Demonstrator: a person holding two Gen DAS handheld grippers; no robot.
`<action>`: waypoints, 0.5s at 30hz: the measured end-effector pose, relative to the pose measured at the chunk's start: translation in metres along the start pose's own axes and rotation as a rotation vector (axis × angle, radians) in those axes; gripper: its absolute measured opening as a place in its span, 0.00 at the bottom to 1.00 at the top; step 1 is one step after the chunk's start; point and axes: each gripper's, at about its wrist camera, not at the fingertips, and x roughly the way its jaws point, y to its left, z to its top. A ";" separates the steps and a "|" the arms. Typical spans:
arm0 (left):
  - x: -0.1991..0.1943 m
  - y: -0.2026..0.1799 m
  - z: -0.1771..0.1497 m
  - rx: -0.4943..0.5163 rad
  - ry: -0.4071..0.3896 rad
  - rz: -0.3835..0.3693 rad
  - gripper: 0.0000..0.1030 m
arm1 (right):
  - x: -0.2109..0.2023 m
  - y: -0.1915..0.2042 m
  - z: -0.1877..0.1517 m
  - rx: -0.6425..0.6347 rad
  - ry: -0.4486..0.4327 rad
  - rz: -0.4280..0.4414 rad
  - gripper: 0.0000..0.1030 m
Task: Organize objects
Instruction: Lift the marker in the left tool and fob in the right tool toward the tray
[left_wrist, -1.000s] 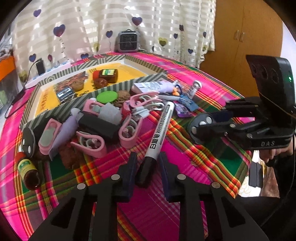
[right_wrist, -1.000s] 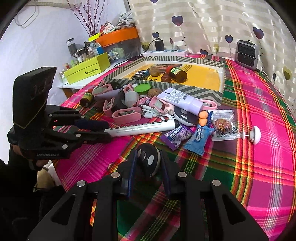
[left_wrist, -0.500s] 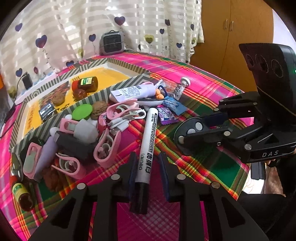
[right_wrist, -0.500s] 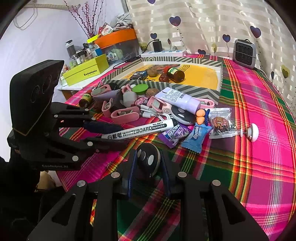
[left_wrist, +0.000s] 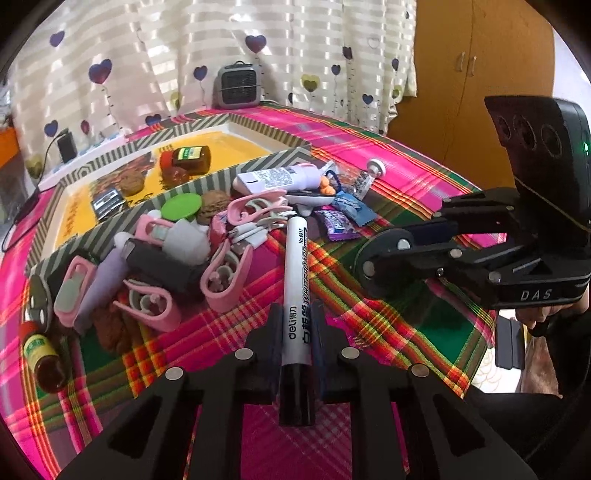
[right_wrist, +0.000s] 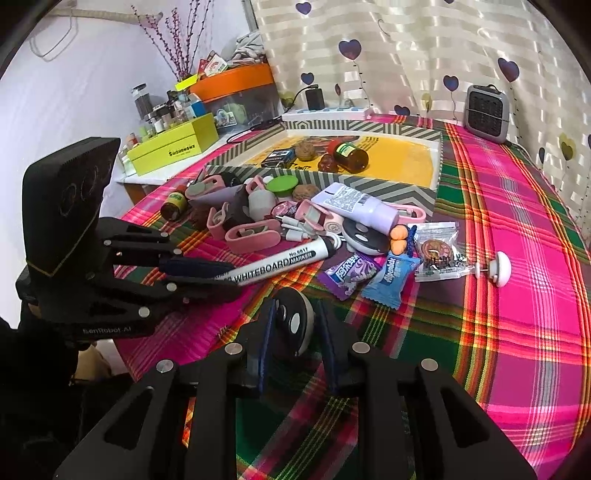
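My left claw (left_wrist: 296, 325) is pinched on the whiteboard marker (left_wrist: 297, 291), gripping its white barrel near the black end; the capped tip points away from me toward the heap of things on the tabletop (left_wrist: 417, 332). Seen from my right wrist, the marker (right_wrist: 275, 264) juts out of that claw (right_wrist: 225, 275) above the plaid cloth, its far end just beside the pile.

My right claw (right_wrist: 294, 325) is pressed onto a round black remote (right_wrist: 293, 321) with pale buttons, held upright on edge between the fingers; in the left view it shows as a dark disc (left_wrist: 376, 258) at the tip of that claw.

The pile holds pink clips (left_wrist: 225, 280), a white tube (right_wrist: 354, 206), a purple candy (right_wrist: 347, 273) and a blue candy (right_wrist: 391, 277). Behind it sits the striped tray (right_wrist: 388, 190), with a brown bottle (right_wrist: 351, 155) lying on its yellow floor.
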 end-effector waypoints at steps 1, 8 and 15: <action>0.000 0.001 0.000 -0.004 -0.001 0.001 0.13 | 0.001 0.001 -0.001 -0.001 -0.001 0.000 0.00; -0.008 0.004 0.001 -0.021 -0.022 0.000 0.13 | -0.007 0.000 0.001 0.006 -0.037 -0.025 0.00; -0.017 0.001 0.004 -0.022 -0.052 -0.015 0.13 | -0.011 0.003 0.004 0.001 -0.057 -0.019 0.00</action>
